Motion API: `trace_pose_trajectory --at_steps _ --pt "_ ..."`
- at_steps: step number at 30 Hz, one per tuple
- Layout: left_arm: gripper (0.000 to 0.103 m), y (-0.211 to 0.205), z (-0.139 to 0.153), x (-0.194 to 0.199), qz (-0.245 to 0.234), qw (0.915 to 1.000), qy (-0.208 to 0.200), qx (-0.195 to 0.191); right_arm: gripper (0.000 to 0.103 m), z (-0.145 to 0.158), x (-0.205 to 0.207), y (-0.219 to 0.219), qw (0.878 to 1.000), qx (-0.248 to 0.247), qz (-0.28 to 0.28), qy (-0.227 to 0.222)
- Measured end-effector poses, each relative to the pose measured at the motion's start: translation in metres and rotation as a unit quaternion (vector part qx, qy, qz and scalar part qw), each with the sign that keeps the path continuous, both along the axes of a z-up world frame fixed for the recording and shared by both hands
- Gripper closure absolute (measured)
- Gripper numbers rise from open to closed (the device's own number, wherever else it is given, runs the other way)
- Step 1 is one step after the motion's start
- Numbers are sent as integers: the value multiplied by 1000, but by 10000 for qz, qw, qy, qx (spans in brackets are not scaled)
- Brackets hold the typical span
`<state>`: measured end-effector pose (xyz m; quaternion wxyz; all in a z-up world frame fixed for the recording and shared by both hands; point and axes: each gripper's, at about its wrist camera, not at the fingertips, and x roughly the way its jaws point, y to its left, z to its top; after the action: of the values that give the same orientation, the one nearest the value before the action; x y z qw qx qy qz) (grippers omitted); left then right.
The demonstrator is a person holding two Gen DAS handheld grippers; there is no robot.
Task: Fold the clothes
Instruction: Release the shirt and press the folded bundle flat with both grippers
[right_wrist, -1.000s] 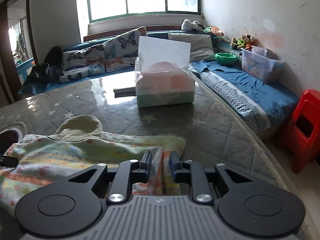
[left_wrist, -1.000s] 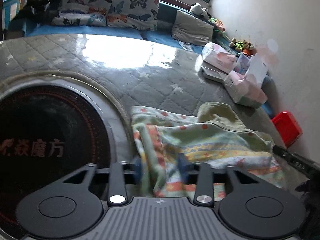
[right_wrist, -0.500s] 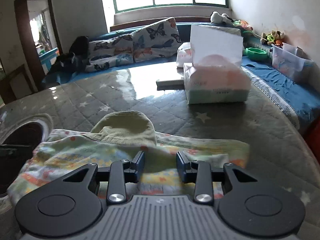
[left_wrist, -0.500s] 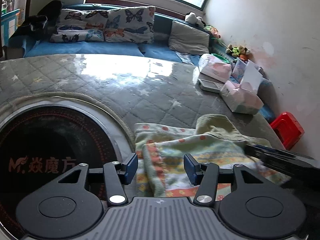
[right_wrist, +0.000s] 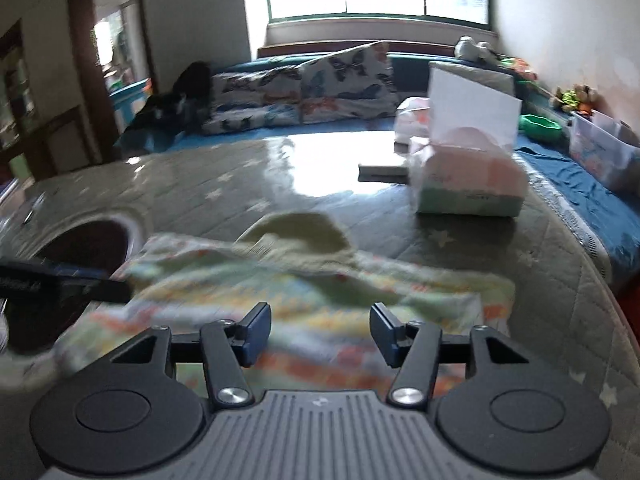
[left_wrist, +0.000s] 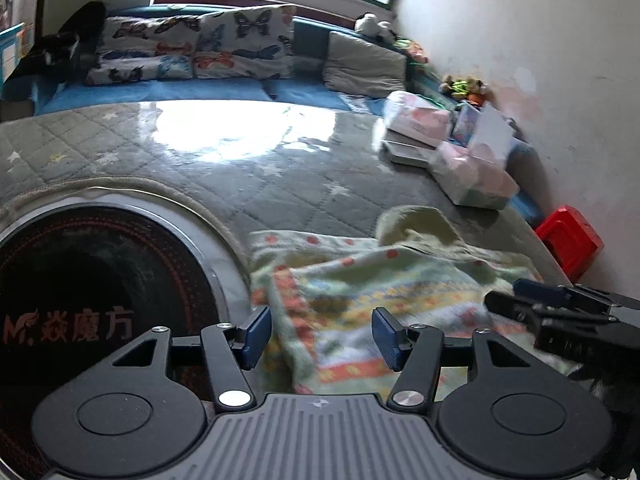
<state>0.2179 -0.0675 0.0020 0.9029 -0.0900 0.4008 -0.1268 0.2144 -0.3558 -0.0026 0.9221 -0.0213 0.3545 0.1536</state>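
1. In the left wrist view: the left gripper (left_wrist: pixel 318 338) hangs w/ jaws spread wide, nothing between them, just above the near left edge of the patterned garment (left_wrist: pixel 384 300). The garment lies partly folded on the quilted grey desk (left_wrist: pixel 280 168), its olive hood (left_wrist: pixel 416 222) poking out at the far side. Just left of the cloth is a round black hotplate (left_wrist: pixel 96 280) set into the desk, touching or nearly touching the cloth's edge; can't tell which. The right gripper (left_wrist: pixel 560 308) comes in from the right, low over the cloth's right end; its jaw state isn't readable from here.

2. In the right wrist view (blurry): the right gripper (right_wrist: pixel 318 334) is also released, jaws apart, empty, over the garment (right_wrist: pixel 304 296) near its right half. The left gripper (right_wrist: pixel 60 284) shows as a dark bar at left edge.

3. Step, as I judge it: between folds, both grippers free, prob. lining up for next grab. Next move calls for pinching two edge pts, one per gripper, and carrying them over evenly; the hood needs tucking in.

4. Only the right view shows the cloth's right end and the tissue box (right_wrist: pixel 468 184) well apart behind it. Only the left view shows the hotplate's size and the red stool (left_wrist: pixel 570 240) past the desk.
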Motion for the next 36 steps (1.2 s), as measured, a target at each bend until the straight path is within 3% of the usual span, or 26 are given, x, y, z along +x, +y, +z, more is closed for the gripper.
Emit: trace_pose_trajectory --at_steps 4,9,13,21,24,36 --pt "35 -7 0 -19 -192 9997 -100 145 39 1 -24 6 9997 -55 213 49" --pt "34 -14 -5 -40 -295 9986 -212 396 36 -7 -52 13 9989 -319 317 -93" --pt "31 -15 -13 -47 -252 9974 -268 612 35 -8 -64 9 9993 -248 188 -196" --pt "26 -9 -17 -50 -104 9979 -265 589 33 -13 -72 -13 9998 8 -157 -155" --pt "26 -7 -15 -54 -62 9982 -276 532 27 -11 -79 -18 9996 39 -199 -180" --pt "5 -3 -11 -84 -46 9987 -285 411 2 -12 -105 -27 9982 27 -511 -326"
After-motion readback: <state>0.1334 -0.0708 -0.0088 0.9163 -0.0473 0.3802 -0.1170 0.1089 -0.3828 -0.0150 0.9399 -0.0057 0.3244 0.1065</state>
